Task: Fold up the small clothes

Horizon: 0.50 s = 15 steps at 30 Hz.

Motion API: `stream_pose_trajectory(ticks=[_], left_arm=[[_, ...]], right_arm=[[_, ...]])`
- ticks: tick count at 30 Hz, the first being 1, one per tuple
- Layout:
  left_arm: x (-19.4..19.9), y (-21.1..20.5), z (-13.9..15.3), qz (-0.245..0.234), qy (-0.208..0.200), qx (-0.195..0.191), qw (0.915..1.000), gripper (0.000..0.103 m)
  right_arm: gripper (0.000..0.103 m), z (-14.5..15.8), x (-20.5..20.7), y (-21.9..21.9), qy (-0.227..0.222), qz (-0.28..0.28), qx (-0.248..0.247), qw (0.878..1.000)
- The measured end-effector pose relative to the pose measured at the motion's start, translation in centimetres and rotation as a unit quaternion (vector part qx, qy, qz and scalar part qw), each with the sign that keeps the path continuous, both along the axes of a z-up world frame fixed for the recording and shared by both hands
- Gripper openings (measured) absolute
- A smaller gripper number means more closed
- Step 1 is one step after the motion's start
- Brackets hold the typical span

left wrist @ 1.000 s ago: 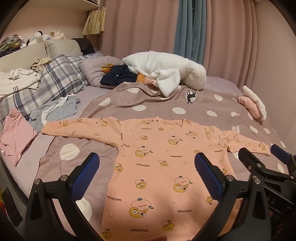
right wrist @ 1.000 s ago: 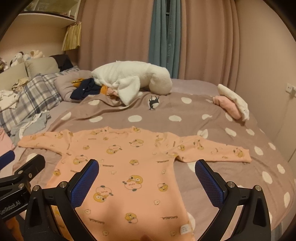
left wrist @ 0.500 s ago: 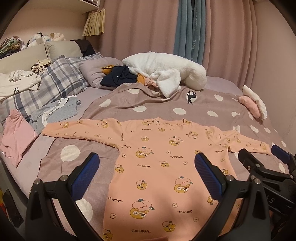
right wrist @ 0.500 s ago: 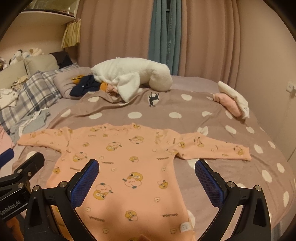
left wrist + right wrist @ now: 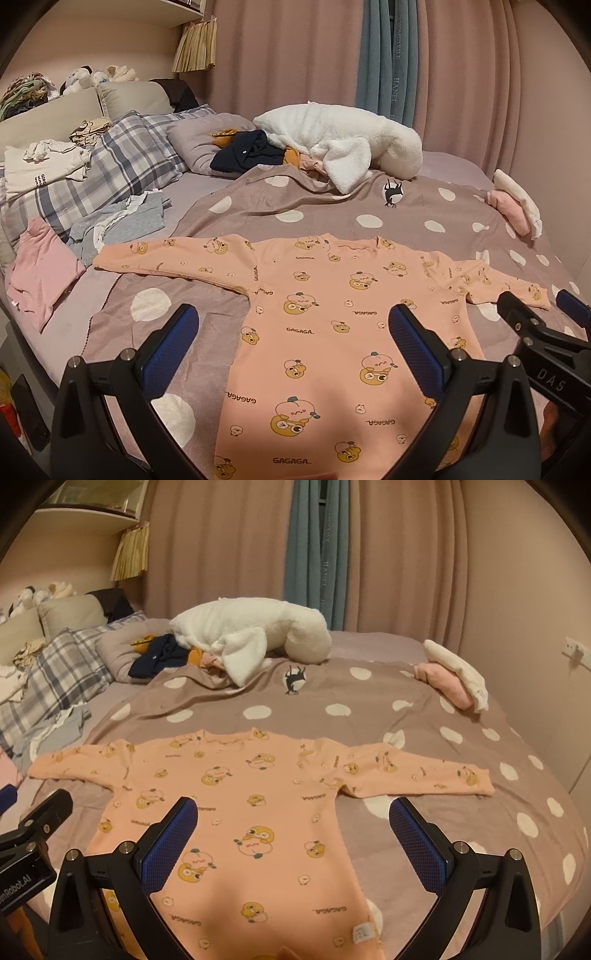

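An orange long-sleeved child's top with cartoon prints lies flat on the polka-dot blanket, both sleeves spread out sideways. My left gripper hovers open above its lower left part, nothing between the blue pads. My right gripper hovers open above its lower right part, empty too. Each gripper shows at the edge of the other's view: the right gripper beside the right sleeve, the left gripper beside the left sleeve.
The brown polka-dot blanket covers the bed. A white plush pile and dark clothes lie at the back. Pink and white folded items sit far right. Grey clothes, a pink garment and plaid pillows lie left.
Both grippers have drawn back and risen slightly, so more of the top's hem shows. The top lies as before and both grippers stay open.
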<state>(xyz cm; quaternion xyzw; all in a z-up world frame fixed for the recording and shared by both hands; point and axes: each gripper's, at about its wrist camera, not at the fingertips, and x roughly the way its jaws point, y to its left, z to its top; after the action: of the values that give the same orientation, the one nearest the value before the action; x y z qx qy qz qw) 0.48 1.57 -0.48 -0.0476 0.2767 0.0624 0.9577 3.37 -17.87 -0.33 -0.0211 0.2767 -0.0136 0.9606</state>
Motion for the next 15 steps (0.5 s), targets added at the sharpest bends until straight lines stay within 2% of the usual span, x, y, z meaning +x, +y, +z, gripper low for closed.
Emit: stream_pose_trajectory(ticks=[15], left_arm=[[0.17,-0.24,-0.17,-0.005,0.009,0.005,0.9999,0.103]], right_arm=[[0.103,-0.16,0.05,0.04,-0.002,0.0,-0.015,1.0]])
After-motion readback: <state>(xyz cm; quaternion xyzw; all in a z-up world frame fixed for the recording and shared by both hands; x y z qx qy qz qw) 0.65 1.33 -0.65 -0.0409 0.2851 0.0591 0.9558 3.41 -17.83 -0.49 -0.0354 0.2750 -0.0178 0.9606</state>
